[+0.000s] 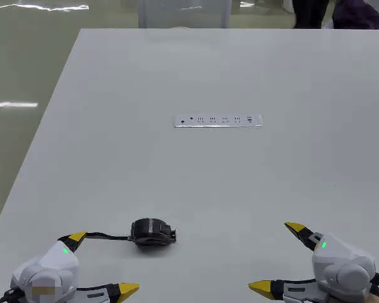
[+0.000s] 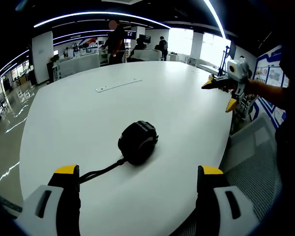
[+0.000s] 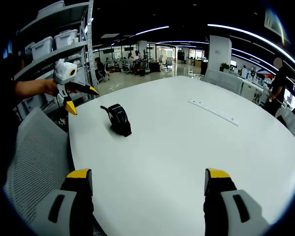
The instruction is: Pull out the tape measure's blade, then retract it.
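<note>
Head view: black tape measure lies on the white counter, near the front edge, left of middle. Its strap runs left to the far jaw tip of my left gripper; cannot tell if they touch. Left gripper is spread wide and holds nothing, with the tape measure just beyond its jaws. My right gripper is at the lower right, also spread wide and holding nothing, well apart from the tape measure. A power strip sits flush in the counter further out, near the middle. Left gripper view: my left gripper has its jaws wide apart, and the tape measure lies on the counter just ahead, between the two jaw lines, untouched by either jaw. The strap trails toward the left-hand jaw. The right gripper is off to the right past the counter edge, jaws apart. The power strip is far back, and people stand beyond the counter. Right gripper view: my right gripper is wide and holding nothing over bare counter. The tape measure lies well ahead to the left, near the counter edge. The left gripper is just beyond it, jaws apart. The power strip is to the right. A mesh chair and a shelf with bins are on the left.
</note>
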Demonstrator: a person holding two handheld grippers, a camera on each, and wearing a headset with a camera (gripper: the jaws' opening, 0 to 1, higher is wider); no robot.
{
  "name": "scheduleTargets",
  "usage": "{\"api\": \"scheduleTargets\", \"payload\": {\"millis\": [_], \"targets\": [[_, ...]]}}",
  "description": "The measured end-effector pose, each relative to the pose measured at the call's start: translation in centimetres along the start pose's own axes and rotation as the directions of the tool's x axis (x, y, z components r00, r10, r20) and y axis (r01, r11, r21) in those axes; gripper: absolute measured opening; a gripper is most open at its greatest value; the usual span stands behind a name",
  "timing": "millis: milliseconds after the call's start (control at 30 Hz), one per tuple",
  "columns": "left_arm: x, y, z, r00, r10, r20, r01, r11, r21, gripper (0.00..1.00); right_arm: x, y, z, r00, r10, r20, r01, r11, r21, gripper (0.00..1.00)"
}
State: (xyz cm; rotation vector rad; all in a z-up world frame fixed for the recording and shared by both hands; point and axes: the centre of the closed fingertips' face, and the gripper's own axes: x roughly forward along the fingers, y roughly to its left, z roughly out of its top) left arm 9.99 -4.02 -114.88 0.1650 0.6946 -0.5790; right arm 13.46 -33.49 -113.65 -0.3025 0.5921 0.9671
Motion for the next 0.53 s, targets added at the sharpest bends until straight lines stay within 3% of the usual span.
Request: {"api": "scheduleTargets", "payload": {"millis": [533], "targets": [[-0.01,-0.14,-0.01,1.0,-0.003,-0.001,0.003,1.0,0.001,0.99,-0.06,0.02,0.02,1.0,-0.001,-0.002,0.001,1.0,0.0,0.96]]}}
